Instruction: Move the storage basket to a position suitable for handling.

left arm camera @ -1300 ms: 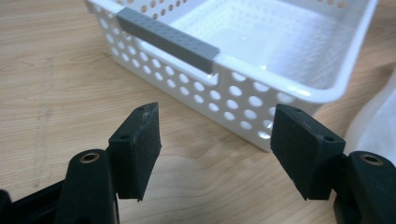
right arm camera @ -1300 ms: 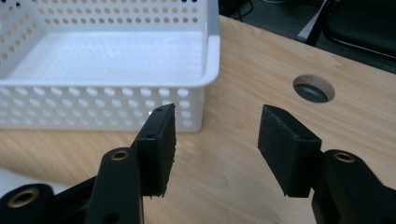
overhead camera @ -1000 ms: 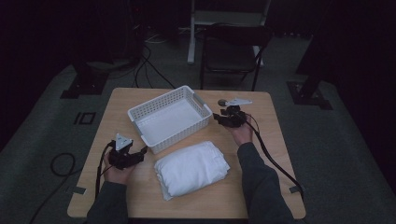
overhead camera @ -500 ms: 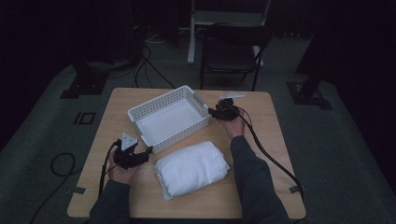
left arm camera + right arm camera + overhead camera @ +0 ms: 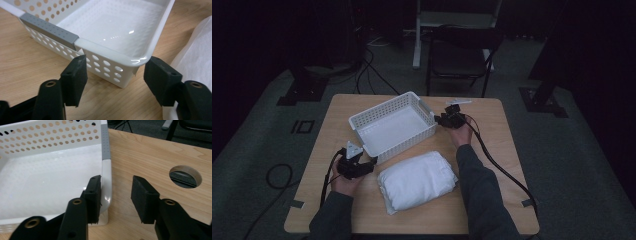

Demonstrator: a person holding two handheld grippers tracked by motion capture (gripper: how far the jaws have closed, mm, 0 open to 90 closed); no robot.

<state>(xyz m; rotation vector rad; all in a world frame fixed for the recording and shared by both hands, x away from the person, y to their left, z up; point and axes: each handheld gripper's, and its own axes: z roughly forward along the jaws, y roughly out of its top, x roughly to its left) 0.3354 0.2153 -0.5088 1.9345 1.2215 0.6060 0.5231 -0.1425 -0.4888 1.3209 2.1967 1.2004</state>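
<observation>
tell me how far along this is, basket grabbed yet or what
Not grabbed yet. Done: both grippers are at the white basket, at opposite corners. In hand: the right gripper is open, its jaws straddling the rim at one corner; the left gripper is open, just short of the near corner. Left: closing on the rim and moving it. The basket is empty, and the folded white cloth lies beside it on the table.

The white perforated plastic basket (image 5: 393,129) has grey dotted handle strips; the folded white cloth bundle (image 5: 418,180) lies on the light wood-grain counter (image 5: 502,150); the tongs are black.
</observation>
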